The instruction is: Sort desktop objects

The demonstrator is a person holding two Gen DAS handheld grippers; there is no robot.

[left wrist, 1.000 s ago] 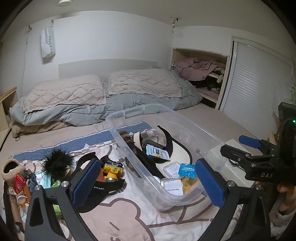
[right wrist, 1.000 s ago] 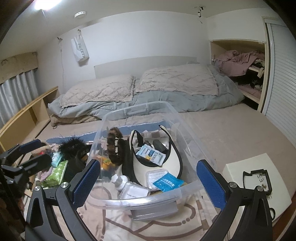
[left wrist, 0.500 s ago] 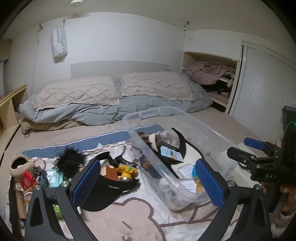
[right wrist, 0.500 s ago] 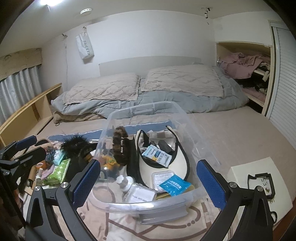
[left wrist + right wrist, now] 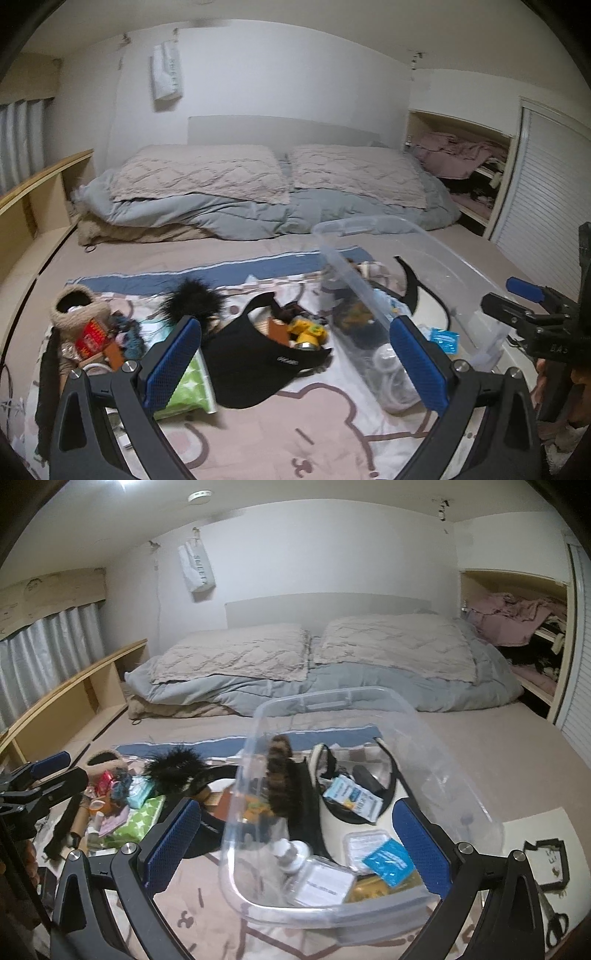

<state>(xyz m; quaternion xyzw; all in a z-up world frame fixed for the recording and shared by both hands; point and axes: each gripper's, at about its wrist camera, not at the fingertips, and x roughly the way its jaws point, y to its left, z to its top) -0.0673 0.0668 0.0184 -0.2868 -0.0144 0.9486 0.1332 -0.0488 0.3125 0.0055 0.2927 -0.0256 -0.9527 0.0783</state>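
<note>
On the bed, a patterned blanket (image 5: 280, 435) lies in front of two pillows (image 5: 199, 173) set side by side on a folded duvet (image 5: 258, 214). A clear bin (image 5: 369, 716) sits on the blanket toward the right; inside it lie a visor (image 5: 388, 775), a hair claw (image 5: 277, 771), a small bottle (image 5: 293, 853) and several packets (image 5: 386, 862). Left of the bin, another visor (image 5: 258, 354) lies on the blanket, with a toy camera (image 5: 306, 332) just behind it and a feathery puff (image 5: 194, 299) farther back. A heap of small items (image 5: 92, 332) lies at the far left. A flat box (image 5: 535, 849) lies right of the bin.
</note>
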